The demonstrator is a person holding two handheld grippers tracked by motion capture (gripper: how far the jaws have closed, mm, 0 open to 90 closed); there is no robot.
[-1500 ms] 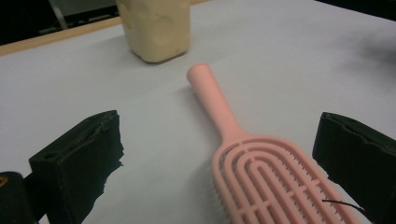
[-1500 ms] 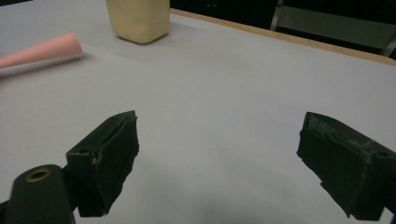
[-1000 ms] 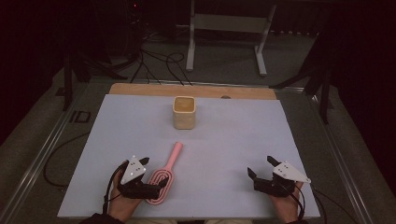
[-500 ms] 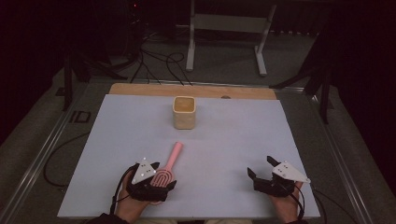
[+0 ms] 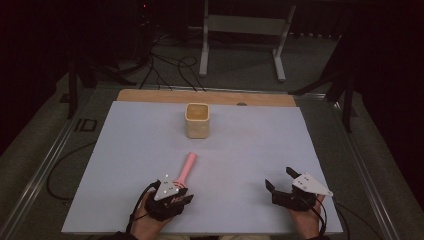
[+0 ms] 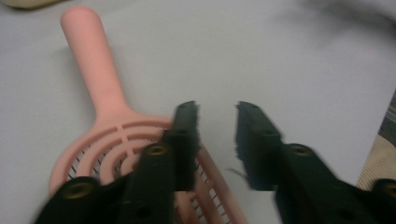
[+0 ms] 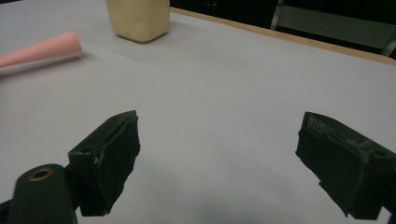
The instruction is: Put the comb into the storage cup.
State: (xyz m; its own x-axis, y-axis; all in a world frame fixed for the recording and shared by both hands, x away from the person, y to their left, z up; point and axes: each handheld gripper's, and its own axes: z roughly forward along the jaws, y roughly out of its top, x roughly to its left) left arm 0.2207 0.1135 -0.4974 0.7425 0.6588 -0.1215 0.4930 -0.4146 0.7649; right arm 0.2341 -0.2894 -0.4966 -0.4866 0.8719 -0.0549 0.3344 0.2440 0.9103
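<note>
A pink hairbrush (image 5: pixel 187 165) lies on the grey table, handle pointing away toward a cream square cup (image 5: pixel 197 120). My left gripper (image 5: pixel 186 195) sits low over the brush's slotted head. In the left gripper view the jaws (image 6: pixel 215 109) have just been closing; one black jaw lies over the brush head (image 6: pixel 98 70) and the head's rim runs into the narrow gap between them, but no pad visibly presses on it. My right gripper (image 5: pixel 280 178) rests near the front right edge, wide open (image 7: pixel 219 135) with bare table between its jaws. The brush handle (image 7: pixel 42 49) and cup (image 7: pixel 137 18) show far off.
The grey mat (image 5: pixel 125 150) covers a table with a wooden strip (image 5: pixel 210 97) along the far edge. Cables (image 5: pixel 165 65) and a metal stand (image 5: pixel 245 30) are on the dark floor beyond. A cable trails off the table's left side.
The left gripper has shifted right and down over the brush head, and its jaws have narrowed. The right gripper, the brush and the cup have kept still.
</note>
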